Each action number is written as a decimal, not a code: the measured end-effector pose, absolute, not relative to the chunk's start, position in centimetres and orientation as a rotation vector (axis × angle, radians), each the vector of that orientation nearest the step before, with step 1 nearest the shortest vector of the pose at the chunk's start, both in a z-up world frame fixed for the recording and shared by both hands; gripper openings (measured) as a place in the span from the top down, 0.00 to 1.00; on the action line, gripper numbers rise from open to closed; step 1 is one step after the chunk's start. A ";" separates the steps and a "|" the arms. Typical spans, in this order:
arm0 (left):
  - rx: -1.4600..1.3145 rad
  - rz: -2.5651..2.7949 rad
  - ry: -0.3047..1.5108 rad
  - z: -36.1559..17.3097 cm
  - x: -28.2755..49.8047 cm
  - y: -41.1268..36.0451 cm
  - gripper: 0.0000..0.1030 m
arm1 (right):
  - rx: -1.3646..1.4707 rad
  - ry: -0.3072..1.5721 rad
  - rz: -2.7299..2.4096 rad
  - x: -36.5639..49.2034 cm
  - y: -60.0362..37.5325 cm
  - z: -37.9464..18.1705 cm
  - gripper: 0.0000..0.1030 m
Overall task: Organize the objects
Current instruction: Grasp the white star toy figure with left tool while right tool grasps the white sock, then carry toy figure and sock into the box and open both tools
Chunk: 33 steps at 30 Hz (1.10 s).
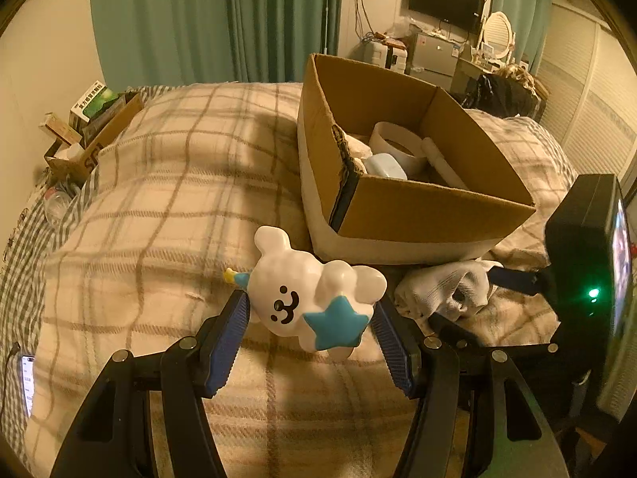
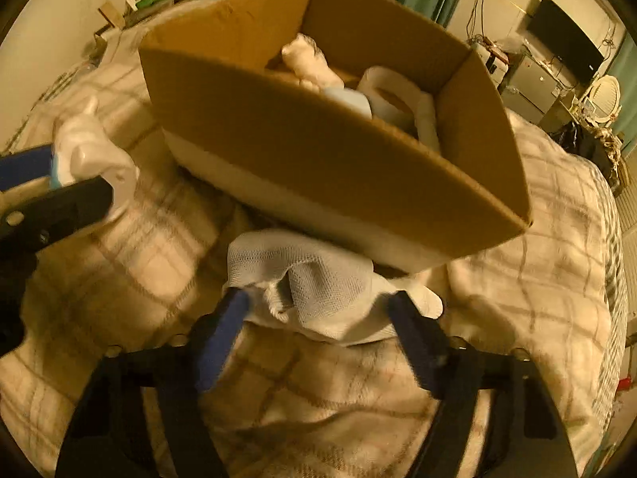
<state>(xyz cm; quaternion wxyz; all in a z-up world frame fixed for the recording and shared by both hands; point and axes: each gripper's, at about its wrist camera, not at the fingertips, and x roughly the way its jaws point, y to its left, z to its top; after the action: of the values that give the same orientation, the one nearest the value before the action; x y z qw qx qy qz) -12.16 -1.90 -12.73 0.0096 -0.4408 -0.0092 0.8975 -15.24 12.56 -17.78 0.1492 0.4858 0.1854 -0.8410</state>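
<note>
Left tongs (image 1: 310, 318) clamped on bear toy (image 1: 314, 298), held above the bed (image 1: 159, 183) just beside box (image 1: 398, 219); right tongs (image 2: 318, 310) straddle white cloth (image 2: 318, 279) at box front, grip unclear.

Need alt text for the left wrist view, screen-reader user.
The left gripper holds a white bear figurine with a blue star between its blue pads, above a plaid blanket. Behind it sits an open cardboard box holding pale items; at right, a white cloth and the right gripper.
</note>
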 end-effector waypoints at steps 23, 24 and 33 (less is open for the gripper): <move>-1.166 2.791 0.081 -4.1 -9.5 -0.9 0.38 | 1.017 0.268 -2.628 -7.3 16.6 -4.1 0.99; -1.151 2.786 0.088 -3.5 -9.9 -0.7 0.38 | 1.008 0.274 -2.629 -7.5 16.4 -3.8 0.99; -1.059 2.797 0.153 -0.4 -14.5 1.4 0.38 | 0.892 0.241 -2.639 -11.4 16.4 0.5 0.99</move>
<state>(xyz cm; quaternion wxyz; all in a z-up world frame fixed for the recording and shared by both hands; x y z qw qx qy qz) -14.49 1.44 -0.37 0.0734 -0.3525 0.0509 0.9315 -11.41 16.37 0.47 0.1720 0.3142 0.0848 -0.9298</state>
